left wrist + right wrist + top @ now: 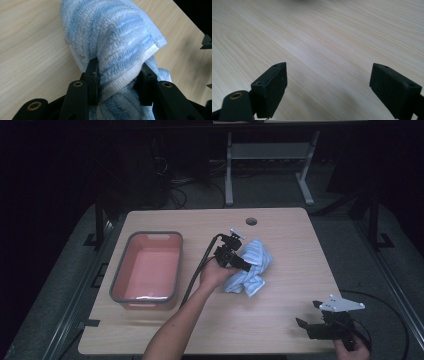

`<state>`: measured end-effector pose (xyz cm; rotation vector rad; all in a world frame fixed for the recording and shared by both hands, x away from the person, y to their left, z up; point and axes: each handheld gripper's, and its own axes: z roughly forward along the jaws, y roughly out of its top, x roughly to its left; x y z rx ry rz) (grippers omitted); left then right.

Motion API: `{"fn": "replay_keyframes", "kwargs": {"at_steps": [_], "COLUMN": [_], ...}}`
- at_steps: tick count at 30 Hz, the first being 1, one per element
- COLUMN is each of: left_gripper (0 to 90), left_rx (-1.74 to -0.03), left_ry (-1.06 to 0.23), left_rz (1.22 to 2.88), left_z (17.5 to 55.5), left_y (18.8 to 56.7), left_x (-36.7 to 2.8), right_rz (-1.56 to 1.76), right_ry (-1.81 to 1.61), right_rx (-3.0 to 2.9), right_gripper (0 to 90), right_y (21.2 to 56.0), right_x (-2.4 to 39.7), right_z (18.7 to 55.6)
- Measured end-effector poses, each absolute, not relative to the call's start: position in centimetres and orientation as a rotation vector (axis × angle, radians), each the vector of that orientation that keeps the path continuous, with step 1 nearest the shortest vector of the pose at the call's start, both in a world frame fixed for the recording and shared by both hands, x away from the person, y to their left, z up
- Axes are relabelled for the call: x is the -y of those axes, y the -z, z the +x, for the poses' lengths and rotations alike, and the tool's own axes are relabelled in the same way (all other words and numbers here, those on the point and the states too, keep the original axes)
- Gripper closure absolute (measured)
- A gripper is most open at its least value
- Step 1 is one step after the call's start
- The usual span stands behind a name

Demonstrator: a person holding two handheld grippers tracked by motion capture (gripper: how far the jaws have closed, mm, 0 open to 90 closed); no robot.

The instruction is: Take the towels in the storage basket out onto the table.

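**Towel pinched by a fold, tub waiting to the left**

The left gripper [240, 260] is clenched on a thick fold of the blue-and-white striped towel [251, 266], which sits bunched near the middle of the table [290, 285]. In the left gripper view the terry cloth [117, 50] bulges up between the two black jaws, and both press into it.

My worry is the bite itself. Only one ridge of the bundle is caught, so if the towel is lifted, the loose folds could unroll and drag along the wood, or the soft pile could slide out of the pinch. A trailing corner might also snag on the rim of the pink tub [147, 270] if the towel goes that way, leaving part hanging outside.

The tub stands to the left of the towel, apart from it, with bare table between them. The black cable [197, 270] from the left gripper runs down beside the forearm, close to that path. The right gripper [312, 317] rests at the near right corner, well clear, jaws spread wide over bare wood [324, 50] with nothing in them.
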<state>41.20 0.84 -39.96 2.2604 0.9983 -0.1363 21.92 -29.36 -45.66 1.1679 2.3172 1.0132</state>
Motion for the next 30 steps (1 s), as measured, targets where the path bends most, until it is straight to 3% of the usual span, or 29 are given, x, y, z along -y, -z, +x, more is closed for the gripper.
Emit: {"fn": "replay_keyframes", "kwargs": {"at_steps": [23,30], "left_gripper": [57.5,50.8], "left_rx": [-1.018,-1.033], "left_ry": [0.129,0.104], "left_rz": [2.263,2.252], "left_z": [40.8,40.6], "left_y": [42.9,42.9], "left_x": [-0.1,0.0], "right_rz": [1.169,1.165], "right_ry": [-1.006,-1.006], "right_rx": [-2.327,-2.332], "right_gripper": [14.0,14.0], "right_y": [45.8,45.9], "right_x": [29.0,28.7], "right_z": [22.0,22.1]}}
